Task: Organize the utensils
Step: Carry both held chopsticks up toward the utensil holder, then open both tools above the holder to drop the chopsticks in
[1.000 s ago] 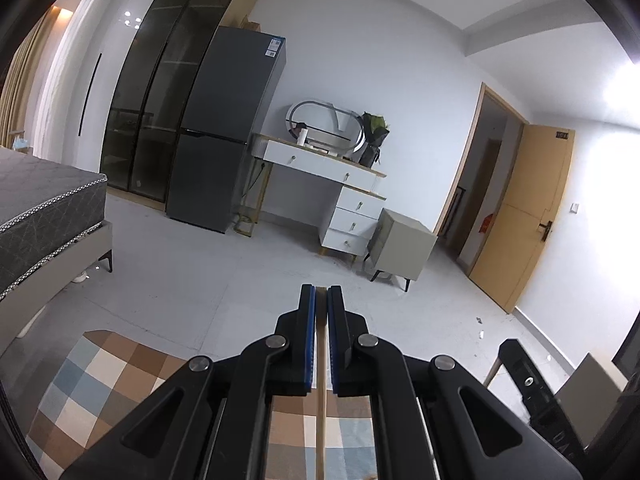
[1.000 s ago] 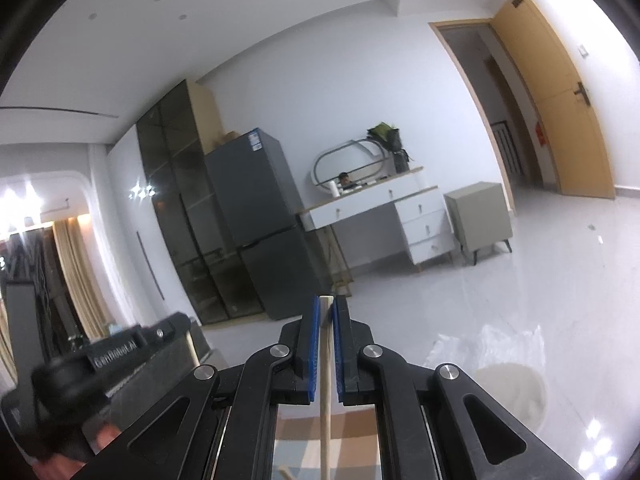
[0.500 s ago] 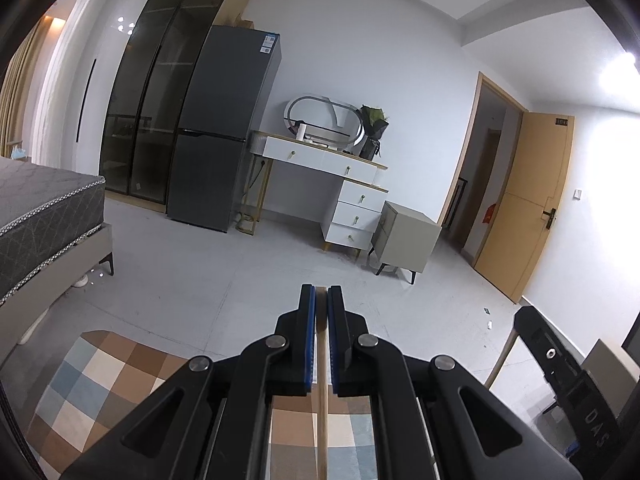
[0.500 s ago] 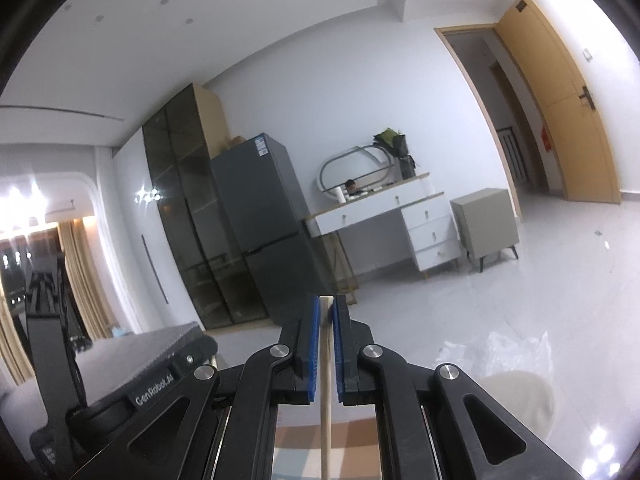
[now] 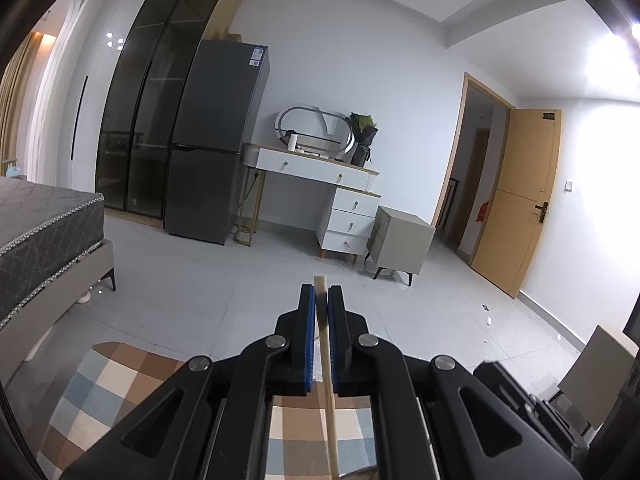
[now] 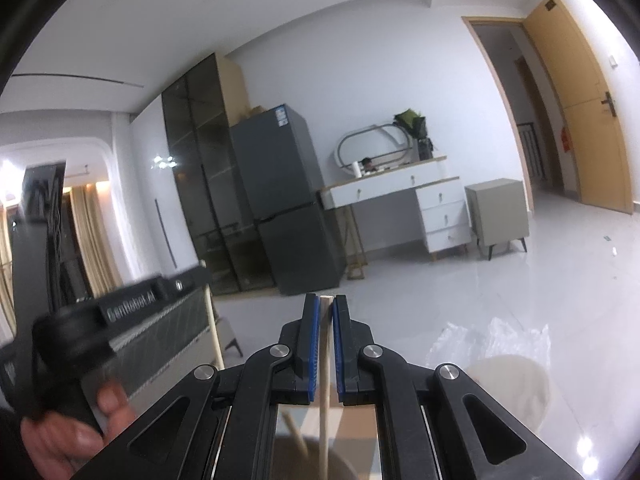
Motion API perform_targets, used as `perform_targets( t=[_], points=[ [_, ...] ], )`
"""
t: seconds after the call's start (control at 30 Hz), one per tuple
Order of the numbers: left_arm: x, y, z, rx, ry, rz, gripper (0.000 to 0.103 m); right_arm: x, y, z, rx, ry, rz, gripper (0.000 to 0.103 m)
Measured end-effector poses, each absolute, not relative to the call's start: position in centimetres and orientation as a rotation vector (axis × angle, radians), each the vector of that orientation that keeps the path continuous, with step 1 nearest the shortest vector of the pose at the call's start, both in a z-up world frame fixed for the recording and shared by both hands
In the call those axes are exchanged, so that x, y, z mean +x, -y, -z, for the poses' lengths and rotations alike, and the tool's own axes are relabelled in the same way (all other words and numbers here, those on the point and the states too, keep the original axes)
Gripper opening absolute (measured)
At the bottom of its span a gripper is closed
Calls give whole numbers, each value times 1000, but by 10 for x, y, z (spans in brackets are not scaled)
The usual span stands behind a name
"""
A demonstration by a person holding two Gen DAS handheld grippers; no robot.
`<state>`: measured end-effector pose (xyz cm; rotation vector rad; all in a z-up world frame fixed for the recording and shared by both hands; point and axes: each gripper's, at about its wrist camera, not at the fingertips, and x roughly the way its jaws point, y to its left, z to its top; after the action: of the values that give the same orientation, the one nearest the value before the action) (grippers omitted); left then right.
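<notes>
Left tool [image 5: 321, 300]: blue pads clenched on a wooden stick [image 5: 329, 392], which runs upright between them and pokes slightly above the tips; below lies a checkered rug [image 5: 120, 392]. Right tool [image 6: 326, 312]: pads likewise clenched on a second pale wooden stick [image 6: 324, 392], its lower end reaching down to a round container's rim [image 6: 340, 460], beside another stick [image 6: 294, 428] leaning there. In the right wrist view, a hand [image 6: 68, 432] grips the left tool's handle at lower left. Background: grey fridge [image 5: 216, 144], white dresser [image 5: 320, 184], bed [image 5: 44, 232], yellow door [image 5: 520, 200].
</notes>
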<state>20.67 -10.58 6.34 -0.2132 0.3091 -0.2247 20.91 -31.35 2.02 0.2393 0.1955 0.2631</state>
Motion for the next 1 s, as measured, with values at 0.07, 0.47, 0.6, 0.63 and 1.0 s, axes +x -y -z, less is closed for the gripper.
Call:
perform_targets(
  t=[0.07,0.47,0.6,0.63,1.0],
  points=[
    [204,103,-64,-207,-306,225,2,206,314,-17,236,-208,-269,6],
    [223,110,-63,-188,-323,234,2,199,309,-9,227,-255,-279,6],
    [216,113,-53,-156,-331,262,2,201,309,-7,224,-262,-295,6],
    [213,112,-51,-157,-339,268,2,201,310,-6,225,-267,-296,6],
    [195,94,-66,-161,-454,299,7,199,321,0,285,-374,-310,30]
  ],
)
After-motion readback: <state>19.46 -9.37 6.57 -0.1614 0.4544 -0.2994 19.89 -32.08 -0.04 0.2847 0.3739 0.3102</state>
